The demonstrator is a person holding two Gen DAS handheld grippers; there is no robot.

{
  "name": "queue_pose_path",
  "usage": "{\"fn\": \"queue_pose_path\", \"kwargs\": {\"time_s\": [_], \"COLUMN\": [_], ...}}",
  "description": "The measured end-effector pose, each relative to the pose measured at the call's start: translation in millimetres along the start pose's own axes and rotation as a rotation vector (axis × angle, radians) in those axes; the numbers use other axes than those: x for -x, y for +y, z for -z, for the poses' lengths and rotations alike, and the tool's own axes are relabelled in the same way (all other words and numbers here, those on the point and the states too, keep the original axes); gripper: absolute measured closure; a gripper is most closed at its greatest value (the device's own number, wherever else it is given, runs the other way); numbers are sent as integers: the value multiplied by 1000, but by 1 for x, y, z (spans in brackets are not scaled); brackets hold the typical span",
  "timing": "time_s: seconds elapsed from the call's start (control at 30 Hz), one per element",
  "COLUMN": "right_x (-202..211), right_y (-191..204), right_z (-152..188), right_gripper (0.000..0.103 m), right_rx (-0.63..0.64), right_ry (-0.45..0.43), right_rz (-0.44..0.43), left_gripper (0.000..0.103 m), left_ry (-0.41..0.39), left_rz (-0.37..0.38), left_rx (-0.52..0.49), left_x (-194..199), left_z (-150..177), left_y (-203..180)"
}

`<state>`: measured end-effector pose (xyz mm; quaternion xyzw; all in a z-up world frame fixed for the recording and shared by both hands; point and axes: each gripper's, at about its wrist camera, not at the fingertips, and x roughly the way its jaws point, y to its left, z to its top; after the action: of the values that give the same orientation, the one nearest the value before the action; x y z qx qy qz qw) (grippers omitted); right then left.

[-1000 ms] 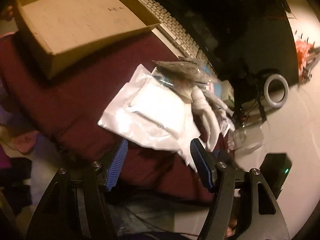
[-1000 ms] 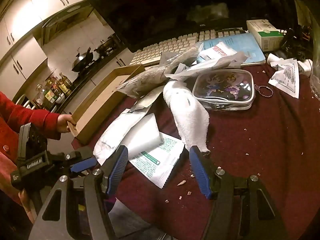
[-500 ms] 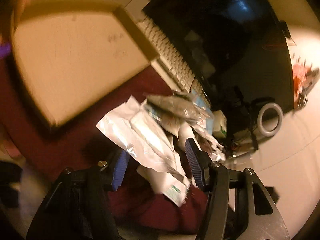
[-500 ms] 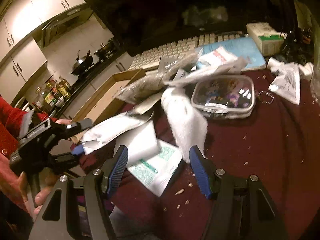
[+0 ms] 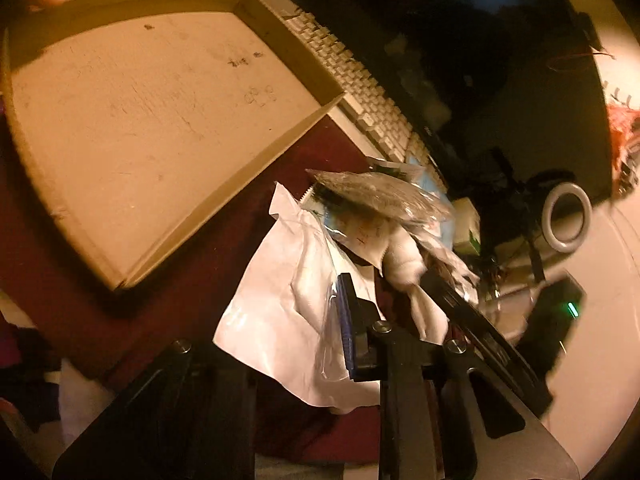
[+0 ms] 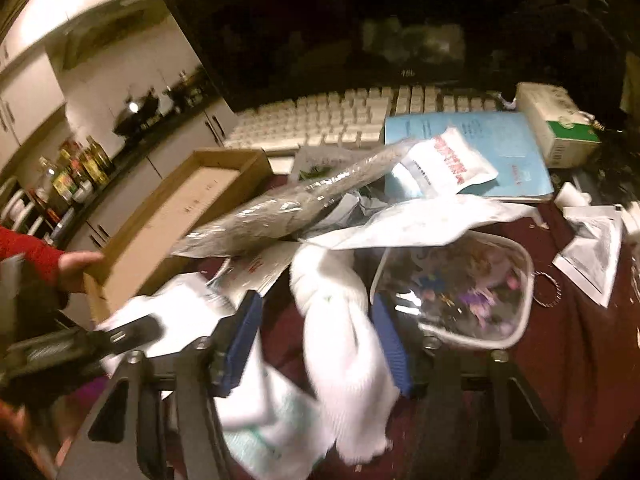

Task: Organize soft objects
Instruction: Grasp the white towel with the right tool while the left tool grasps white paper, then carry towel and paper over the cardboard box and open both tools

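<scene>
Left claw (image 5: 316,316) was clamped on the near corner of a white plastic packet (image 5: 280,304); only its right blue pad showed, the other side sat hidden behind the plastic, so the pinch was judged from the way the packet hung lifted off the bench (image 5: 224,240). The packet's long axis ran away from the claw, up and slightly left, toward the cardboard tray (image 5: 132,120). The tray lay just beyond and to the left of the packet, open side up, nothing visible inside. Judged next move: swing left and forward over the tray's near wall, then let go. The left claw was plainly the nearer one to the tray.

Right claw (image 6: 316,340) stood wide open and held nothing, with a white sock (image 6: 344,340) lying between its pads. Contact could not be told; the frame was blurred. The sock's long axis ran roughly along the fingers, from near the claw's base away toward the pile. Closing should catch it across its width.

Farther on in the right view, a clear crinkly bag (image 6: 288,204) lay tilted across the pile, with a transparent zip pouch (image 6: 460,284) to the right of the sock. The keyboard (image 6: 340,120) sat behind, against the monitor. Seen from the right, the tray was far left, a bare hand (image 6: 76,268) steadying its near corner.
</scene>
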<state>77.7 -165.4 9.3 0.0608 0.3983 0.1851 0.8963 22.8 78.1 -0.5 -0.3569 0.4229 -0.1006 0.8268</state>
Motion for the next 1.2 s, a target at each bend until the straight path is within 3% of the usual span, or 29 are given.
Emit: {"fn": "queue_pose_path", "kwargs": {"time_s": [0.13, 0.2, 0.3, 0.5, 0.57, 0.8, 0.93, 1.07, 1.2], "right_x": [-10, -13, -4, 24, 31, 69, 82, 92, 78], "right_y": [10, 9, 6, -1, -4, -7, -5, 9, 35], "right_z": [2, 5, 10, 21, 21, 29, 26, 24, 7], "right_gripper": [55, 69, 74, 76, 76, 78, 78, 78, 78], "right_rx": [22, 22, 21, -16, -35, -58, -59, -60, -42], "right_ry": [-18, -10, -16, -36, -24, -128, -162, -178, -135], "right_rz": [25, 48, 48, -10, -40, -17, -91, -116, -171], "left_gripper": [87, 87, 87, 87, 92, 94, 95, 95, 95], "left_ry": [-23, -57, -50, -70, -76, -110, -125, -201, -295], "left_rz": [43, 83, 106, 148, 159, 198, 262, 238, 150], "left_rx": [-2, 13, 58, 71, 61, 58, 52, 36, 33], "left_x": [20, 27, 25, 30, 32, 46, 59, 81, 98], "left_z": [7, 6, 2, -4, -3, -2, -3, -8, -23], "left_y": [3, 8, 17, 18, 17, 15, 9, 9, 20]}}
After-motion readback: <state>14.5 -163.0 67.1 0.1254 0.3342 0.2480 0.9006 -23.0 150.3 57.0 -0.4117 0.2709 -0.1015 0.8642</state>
